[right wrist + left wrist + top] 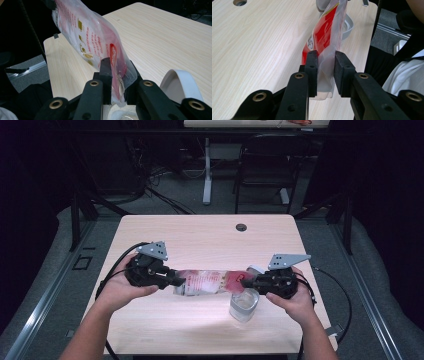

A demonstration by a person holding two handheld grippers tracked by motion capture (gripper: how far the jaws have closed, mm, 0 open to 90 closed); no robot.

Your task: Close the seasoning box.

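Observation:
A clear plastic pouch (pixel 210 282) with red print hangs level above the wooden table (pixel 200 235), stretched between both grippers. My left gripper (pixel 181 281) is shut on the pouch's (pixel 324 37) puffed end, its pads (pixel 313 67) pressing both sides. My right gripper (pixel 245 281) is at the other end, just above a glass cup (pixel 244 304). In the right gripper view the pouch (pixel 85 32) passes between the jaws of my right gripper (pixel 117 80), which stand apart with a dark gap beside the film. The cup's rim (pixel 120 115) lies right below.
A white ring-shaped lid (pixel 256 269) lies on the table behind the cup, and its edge (pixel 180 85) is close to the right jaw. A cable hole (pixel 241 227) is at the table's far side. A chair (pixel 265 165) stands beyond.

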